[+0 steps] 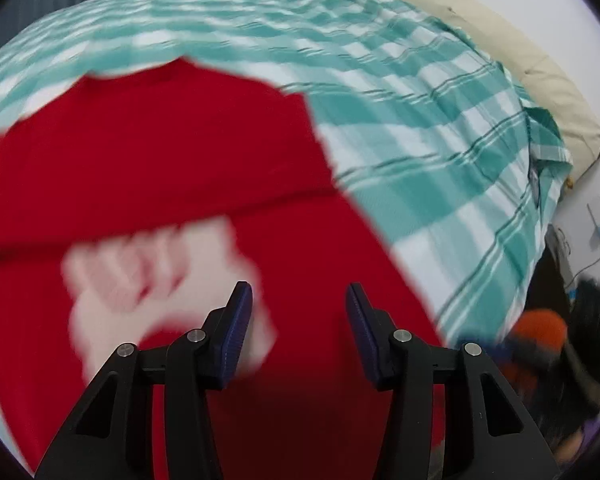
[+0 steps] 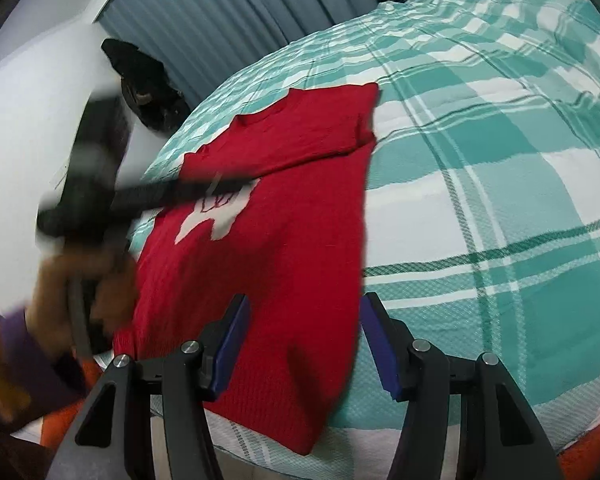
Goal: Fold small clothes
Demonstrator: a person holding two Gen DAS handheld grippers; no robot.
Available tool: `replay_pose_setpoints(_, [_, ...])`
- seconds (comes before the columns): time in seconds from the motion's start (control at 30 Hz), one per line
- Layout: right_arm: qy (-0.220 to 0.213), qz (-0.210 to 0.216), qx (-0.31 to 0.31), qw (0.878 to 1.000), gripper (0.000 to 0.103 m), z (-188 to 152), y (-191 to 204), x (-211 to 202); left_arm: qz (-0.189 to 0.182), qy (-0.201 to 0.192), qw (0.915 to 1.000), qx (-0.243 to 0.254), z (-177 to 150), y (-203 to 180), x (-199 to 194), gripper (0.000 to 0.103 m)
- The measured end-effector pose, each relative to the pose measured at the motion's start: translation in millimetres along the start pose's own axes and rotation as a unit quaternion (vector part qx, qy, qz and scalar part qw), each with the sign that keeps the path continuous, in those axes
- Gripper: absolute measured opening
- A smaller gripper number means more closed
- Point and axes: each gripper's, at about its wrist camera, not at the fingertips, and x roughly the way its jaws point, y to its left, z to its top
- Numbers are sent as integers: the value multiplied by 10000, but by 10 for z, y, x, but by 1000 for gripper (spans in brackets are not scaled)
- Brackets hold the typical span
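Sweater [image 2: 284, 216] lies mid-frame, sleeves apparently folded in; both grippers [image 1: 298, 330] [image 2: 304, 340] hover wide and empty, next likely gripping its hem.

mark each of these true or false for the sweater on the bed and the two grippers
1. The red sweater lies on a teal and white checked bedspread. True.
2. The left gripper is shut on the sweater. False: its jaws stand apart with nothing between them.
3. The right gripper is open. True.
4. The sweater is plain red all over. False: it has a white motif on its front.
5. The sweater hangs in the air. False: it rests on the bed.
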Motion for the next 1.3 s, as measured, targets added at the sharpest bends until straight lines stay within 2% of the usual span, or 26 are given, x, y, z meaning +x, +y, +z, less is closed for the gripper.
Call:
replay_pose_setpoints(0.07, [32, 22, 92, 10000, 57, 0, -39, 20, 252, -194, 9992, -249, -116, 333, -342, 56])
replay_pose_setpoints(0.1, [49, 41, 123, 9999, 57, 2, -49, 34, 500, -347, 9974, -388, -133, 502, -470, 59])
replay_pose_setpoints(0.13, [74, 58, 148, 9998, 57, 5, -55, 53, 915, -547, 9928, -541, -159, 773, -679, 65])
replay_pose_setpoints(0.2, [129, 82, 156, 9998, 57, 10, -46, 101, 1537, -638, 9840, -638, -212, 1166, -845, 67])
replay_pose_setpoints(0.3, [170, 48, 98, 9998, 58, 11, -17, 150, 1935, -543, 9783, -513, -178, 1485, -838, 67])
replay_pose_setpoints(0.47, [203, -43, 27, 9998, 58, -14, 6, 183, 2392, -299, 9705, -46, 56, 1541, -390, 67])
replay_pose_setpoints(0.5, [205, -65, 2, 9998, 58, -16, 15, 183, 2476, -284, 9684, 46, 92, 1512, -314, 59])
replay_pose_setpoints(0.53, [204, -82, -16, 9998, 58, -13, 19, 186, 2606, -315, 9648, 121, 84, 1519, -267, 14])
replay_pose_setpoints(0.57, [203, -95, -28, 9997, 58, -12, 21, 186, 2634, -353, 9640, -29, 57, 1592, -270, 7])
replay_pose_setpoints(0.67, [200, -135, -91, 9997, 58, -20, 37, 182, 2586, -766, 9598, -773, -90, 1881, -457, 6])
replay_pose_setpoints(0.73, [215, -133, -101, 9996, 59, -19, 28, 195, 2537, -778, 9585, -1047, -209, 1985, -504, 4])
replay_pose_setpoints(0.83, [252, -95, -76, 9996, 61, -12, 18, 234, 2220, -718, 9654, -1165, -258, 2009, -533, 8])
replay_pose_setpoints(0.9, [253, -77, -63, 9996, 61, -3, 10, 239, 1958, -567, 9704, -1296, -262, 2026, -577, 21])
replay_pose_setpoints(0.93, [248, -60, -48, 9997, 61, -3, 6, 234, 1807, -543, 9718, -1417, -275, 2048, -648, 43])
replay_pose_setpoints(0.97, [240, -41, -30, 9997, 61, 2, -1, 229, 1686, -668, 9712, -1545, -286, 2073, -747, 60])
replay_pose_setpoints(1.07, [219, -25, 26, 9998, 61, -2, -22, 218, 1201, -1573, 9614, -1913, -218, 2209, -1119, 63])
replay_pose_setpoints(1.1, [222, -29, 27, 9997, 61, -2, -21, 226, 1107, -1649, 9597, -1991, -137, 2255, -1135, 62])
replay_pose_setpoints(1.17, [231, -53, -22, 9997, 62, 1, -8, 238, 816, -1511, 9615, -2144, 126, 2407, -1031, 59])
replay_pose_setpoints(1.23, [240, -80, -78, 9997, 63, 6, 14, 259, 636, -1039, 9685, -2171, 385, 2526, -755, 59])
replay_pose_setpoints(1.27, [238, -90, -92, 9996, 63, 8, 20, 265, 725, -750, 9702, -2188, 488, 2578, -592, 58])
replay_pose_setpoints(1.3, [241, -103, -108, 9996, 63, 9, 25, 269, 963, -459, 9687, -2243, 577, 2629, -405, 55])
